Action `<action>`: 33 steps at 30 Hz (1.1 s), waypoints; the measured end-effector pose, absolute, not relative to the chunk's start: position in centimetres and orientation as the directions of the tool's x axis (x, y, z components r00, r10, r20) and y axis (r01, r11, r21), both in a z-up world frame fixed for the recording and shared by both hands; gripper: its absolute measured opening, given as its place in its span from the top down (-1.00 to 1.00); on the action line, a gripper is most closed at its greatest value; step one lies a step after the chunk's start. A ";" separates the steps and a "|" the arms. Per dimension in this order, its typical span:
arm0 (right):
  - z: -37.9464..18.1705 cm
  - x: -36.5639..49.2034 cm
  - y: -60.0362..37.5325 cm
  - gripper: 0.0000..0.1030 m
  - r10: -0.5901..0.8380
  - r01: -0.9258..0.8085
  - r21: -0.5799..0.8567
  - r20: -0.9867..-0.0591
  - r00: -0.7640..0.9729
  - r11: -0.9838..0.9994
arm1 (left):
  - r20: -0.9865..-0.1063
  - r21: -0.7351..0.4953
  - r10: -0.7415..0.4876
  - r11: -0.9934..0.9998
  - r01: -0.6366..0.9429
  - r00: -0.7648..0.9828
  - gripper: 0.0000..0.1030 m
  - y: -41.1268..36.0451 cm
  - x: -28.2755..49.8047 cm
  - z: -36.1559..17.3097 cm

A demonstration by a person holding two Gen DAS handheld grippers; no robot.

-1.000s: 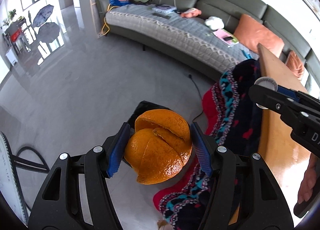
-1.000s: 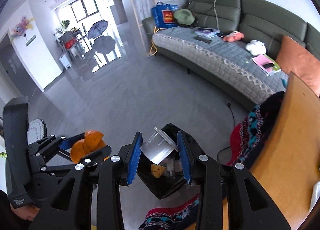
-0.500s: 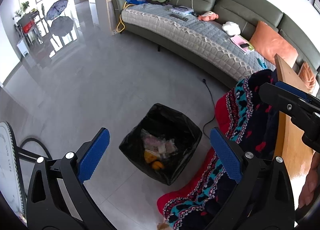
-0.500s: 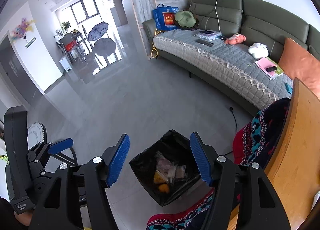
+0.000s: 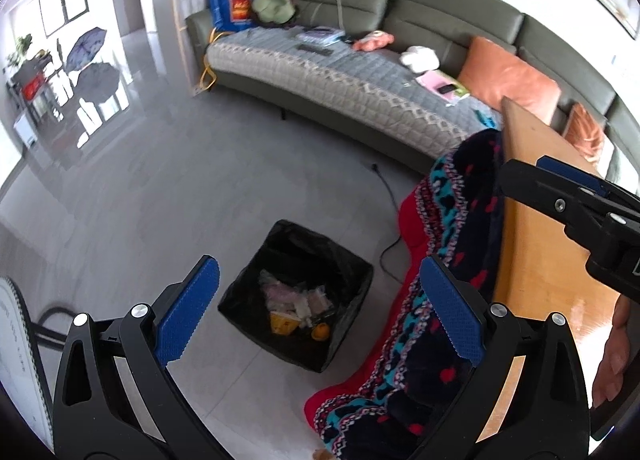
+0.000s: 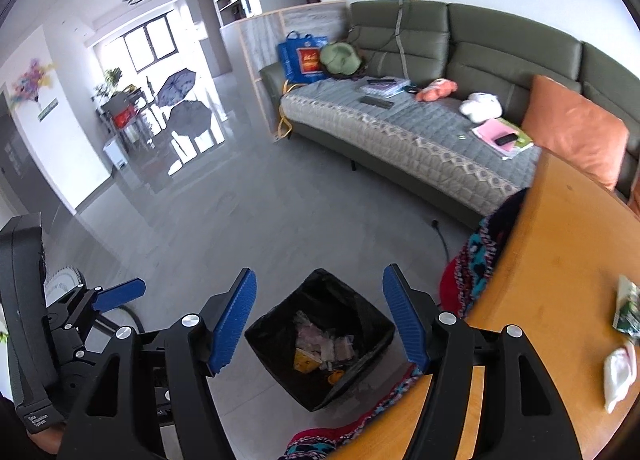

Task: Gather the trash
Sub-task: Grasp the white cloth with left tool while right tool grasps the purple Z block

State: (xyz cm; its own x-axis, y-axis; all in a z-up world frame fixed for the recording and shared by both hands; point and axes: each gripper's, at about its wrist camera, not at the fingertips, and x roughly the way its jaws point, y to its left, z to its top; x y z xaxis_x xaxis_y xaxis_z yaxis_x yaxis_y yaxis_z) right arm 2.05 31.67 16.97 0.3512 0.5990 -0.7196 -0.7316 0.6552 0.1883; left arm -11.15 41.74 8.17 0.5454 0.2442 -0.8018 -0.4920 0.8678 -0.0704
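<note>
Left wrist view: the bin (image 5: 296, 296) stood on the floor (image 5: 168, 196), seen from above between the pads.
Bin: square, lined with a black bag, mouth facing up; one corner pointed toward the sofa (image 5: 360, 72), so its diagonal ran away from the camera.
Trash: wrappers (image 5: 298, 302), a yellow packet (image 5: 282, 324) and an orange bit (image 5: 321, 332) lay at the bottom of the bin.
More trash: in the right wrist view, a white wad (image 6: 618, 372) and a green-and-white wrapper (image 6: 628, 308) lay on the table (image 6: 560, 260), near its right edge.
Floor: pale grey glossy tiles; a black cable (image 5: 386, 196) ran across them beside the bin.
Table: orange-brown wood, to the right of the bin; a patterned red, teal and black blanket (image 5: 448, 244) hung off its edge down to the floor just beside the bin.
Room: a long green sofa with a grey quilted cover, orange cushions (image 5: 508, 76), a blue bag (image 5: 234, 8), soft toys and books; two open umbrellas (image 5: 90, 60) stood by the far window.
Left gripper (image 5: 316, 308): spread wide, nothing between the blue pads, above the bin.
Right gripper (image 6: 320, 320): jaws opening, about half spread, nothing between them, above the bin; a hand (image 5: 612, 360) showed at the frame edge of the left wrist view.
</note>
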 end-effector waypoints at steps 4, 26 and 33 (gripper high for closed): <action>17.8 2.4 27.9 -0.31 0.589 -0.700 0.184 -0.705 0.395 0.690 | -0.793 -0.070 0.222 0.892 -0.446 0.567 -0.88 38.7 -10.1 9.0; 17.2 7.2 3.1 -0.33 0.425 -0.404 0.210 -0.700 0.573 0.890 | -0.796 -0.027 0.039 0.995 -0.100 0.604 -0.88 17.1 -1.0 9.5; 16.0 9.5 -3.7 -0.34 0.370 -0.335 0.198 -0.716 0.592 0.921 | -0.809 -0.031 -0.013 0.999 -0.020 0.588 -0.88 11.0 2.5 8.7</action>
